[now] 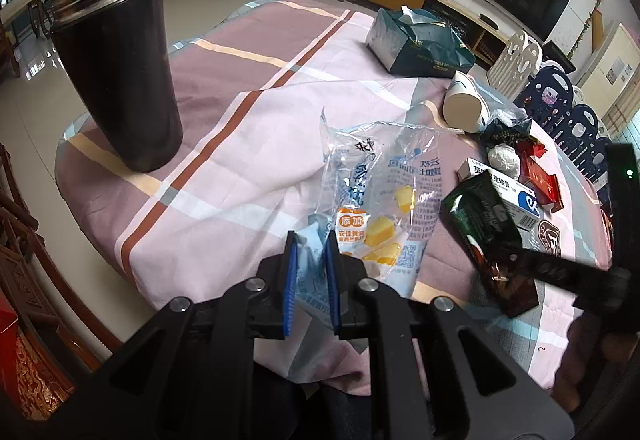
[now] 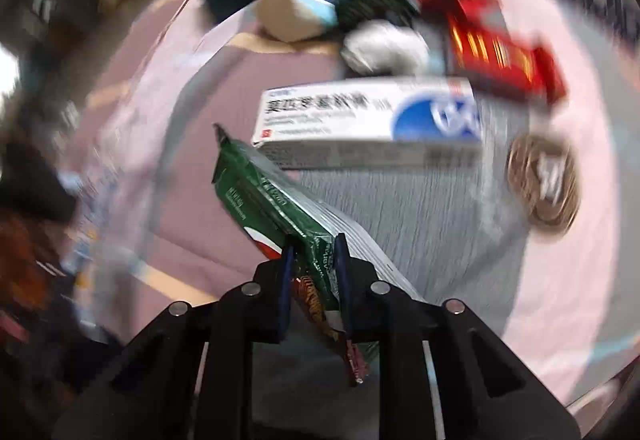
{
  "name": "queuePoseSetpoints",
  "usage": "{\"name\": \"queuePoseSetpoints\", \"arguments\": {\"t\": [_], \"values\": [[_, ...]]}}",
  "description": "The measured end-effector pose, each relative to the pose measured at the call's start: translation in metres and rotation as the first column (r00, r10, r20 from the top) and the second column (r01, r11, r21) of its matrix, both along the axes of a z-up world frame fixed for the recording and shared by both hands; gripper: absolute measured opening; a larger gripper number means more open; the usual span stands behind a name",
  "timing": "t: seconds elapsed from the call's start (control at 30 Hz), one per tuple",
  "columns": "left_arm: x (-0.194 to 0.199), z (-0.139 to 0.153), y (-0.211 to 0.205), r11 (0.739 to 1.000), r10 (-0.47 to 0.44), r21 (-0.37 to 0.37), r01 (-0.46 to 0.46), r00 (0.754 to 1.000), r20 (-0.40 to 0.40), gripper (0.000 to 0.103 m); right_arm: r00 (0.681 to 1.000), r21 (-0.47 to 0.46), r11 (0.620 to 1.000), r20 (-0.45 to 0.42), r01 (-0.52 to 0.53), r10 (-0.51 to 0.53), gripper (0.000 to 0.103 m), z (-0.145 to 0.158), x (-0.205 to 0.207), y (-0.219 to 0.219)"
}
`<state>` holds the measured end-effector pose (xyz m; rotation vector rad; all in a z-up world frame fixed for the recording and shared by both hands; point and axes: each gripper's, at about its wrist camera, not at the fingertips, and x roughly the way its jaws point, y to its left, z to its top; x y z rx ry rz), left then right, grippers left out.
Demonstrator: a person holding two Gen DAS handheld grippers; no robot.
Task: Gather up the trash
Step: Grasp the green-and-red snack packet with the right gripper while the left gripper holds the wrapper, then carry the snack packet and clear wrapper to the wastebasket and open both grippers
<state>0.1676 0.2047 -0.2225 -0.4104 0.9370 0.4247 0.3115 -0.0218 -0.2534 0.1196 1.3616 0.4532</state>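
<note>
My left gripper point(image 1: 311, 240) is shut on the lower end of a clear plastic bag point(image 1: 384, 191) with blue print and yellow cubes, which spreads over the tablecloth. My right gripper point(image 2: 315, 252) is shut on a green snack wrapper point(image 2: 264, 195) that sticks out past its fingers; the same green snack wrapper point(image 1: 486, 224) and the black right gripper point(image 1: 514, 254) show at the right of the left wrist view. Behind it lie a white and blue medicine box point(image 2: 368, 115), a red box point(image 2: 500, 47), a crumpled white paper ball point(image 2: 384, 47) and a tipped paper cup point(image 2: 296, 11).
A tall dark cup point(image 1: 120, 79) with a metal rim stands at the left of the table point(image 1: 248, 143), which has a pink striped cloth. A teal tissue bag point(image 1: 420, 43) sits at the far side. A round brown coaster point(image 2: 544, 183) lies right. Stacked chairs point(image 1: 560, 95) stand beyond the table.
</note>
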Motion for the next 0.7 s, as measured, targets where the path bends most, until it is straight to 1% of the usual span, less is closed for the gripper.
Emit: {"name": "queuePoseSetpoints", "arguments": {"t": [0.03, 0.1, 0.13, 0.17, 0.2, 0.23, 0.27, 0.3, 0.33, 0.37, 0.4, 0.43, 0.5, 0.53, 0.6, 0.63, 0.67, 0.7], "values": [[0.000, 0.000, 0.000, 1.000, 0.000, 0.001, 0.000, 1.000, -0.001, 0.015, 0.997, 0.069, 0.996, -0.060, 0.057, -0.053, 0.019, -0.003, 0.001, -0.013], [0.000, -0.001, 0.000, 1.000, 0.000, 0.000, 0.000, 1.000, -0.002, 0.014, 0.976, 0.180, 0.969, -0.168, 0.169, -0.139, 0.019, -0.009, 0.000, -0.040], [0.000, -0.001, 0.000, 1.000, -0.001, 0.001, 0.001, 1.000, -0.003, 0.015, 0.969, 0.192, 0.961, -0.186, 0.197, -0.162, 0.019, -0.010, -0.002, -0.048], [0.000, -0.001, -0.001, 1.000, -0.002, 0.003, 0.002, 1.000, -0.004, 0.015, 0.967, 0.178, 0.960, -0.175, 0.216, -0.185, 0.021, -0.008, -0.004, -0.056], [0.000, -0.001, -0.002, 1.000, -0.003, 0.004, 0.003, 1.000, -0.004, 0.015, 0.971, 0.149, 0.965, -0.135, 0.217, -0.198, 0.028, -0.004, -0.006, -0.060], [0.000, -0.001, -0.002, 1.000, -0.004, 0.005, 0.004, 1.000, -0.005, 0.015, 0.978, 0.099, 0.974, -0.066, 0.205, -0.200, 0.044, 0.003, -0.009, -0.062], [0.000, -0.001, -0.002, 1.000, -0.004, 0.006, 0.004, 1.000, -0.006, 0.015, 0.981, 0.062, 0.979, -0.004, 0.193, -0.193, 0.053, 0.009, -0.013, -0.061], [0.000, -0.002, -0.003, 1.000, -0.005, 0.007, 0.005, 1.000, -0.006, 0.015, 0.980, 0.027, 0.982, 0.064, 0.189, -0.190, 0.065, 0.016, -0.019, -0.061], [0.001, -0.002, -0.003, 1.000, -0.006, 0.008, 0.006, 1.000, -0.008, 0.015, 0.974, -0.012, 0.983, 0.141, 0.182, -0.178, 0.069, 0.024, -0.026, -0.057], [0.001, -0.002, -0.003, 1.000, -0.007, 0.009, 0.007, 1.000, -0.009, 0.015, 0.969, -0.048, 0.985, 0.196, 0.164, -0.151, 0.070, 0.027, -0.031, -0.051], [0.001, -0.003, -0.004, 1.000, -0.007, 0.009, 0.007, 1.000, -0.010, 0.015, 0.965, -0.108, 0.986, 0.244, 0.126, -0.096, 0.070, 0.030, -0.036, -0.040], [0.002, -0.003, -0.004, 1.000, -0.009, 0.010, 0.009, 1.000, -0.011, 0.015, 0.963, -0.165, 0.982, 0.265, 0.094, -0.048, 0.070, 0.028, -0.037, -0.031], [0.002, -0.003, -0.005, 1.000, -0.013, 0.009, 0.013, 1.000, -0.012, 0.015, 0.957, -0.269, 0.962, 0.290, 0.054, 0.027, 0.070, 0.020, -0.039, -0.018], [0.002, -0.003, -0.005, 1.000, -0.014, 0.009, 0.015, 1.000, -0.012, 0.015, 0.954, -0.303, 0.952, 0.294, 0.039, 0.054, 0.070, 0.015, -0.042, -0.009], [0.002, -0.003, -0.006, 1.000, -0.016, 0.008, 0.017, 1.000, -0.011, 0.015, 0.956, -0.331, 0.944, 0.282, 0.015, 0.084, 0.069, 0.006, -0.045, -0.004], [0.002, -0.003, -0.005, 1.000, -0.017, 0.007, 0.018, 1.000, -0.010, 0.015, 0.958, -0.338, 0.941, 0.274, 0.008, 0.091, 0.054, 0.003, -0.048, -0.001], [0.002, -0.003, -0.006, 1.000, -0.019, 0.007, 0.019, 1.000, -0.008, 0.015, 0.961, -0.335, 0.942, 0.261, 0.000, 0.093, 0.045, 0.000, -0.050, -0.001], [0.002, -0.003, -0.006, 1.000, -0.022, 0.007, 0.022, 1.000, -0.006, 0.015, 0.966, -0.318, 0.948, 0.243, -0.006, 0.087, 0.031, -0.004, -0.050, -0.003]]}}
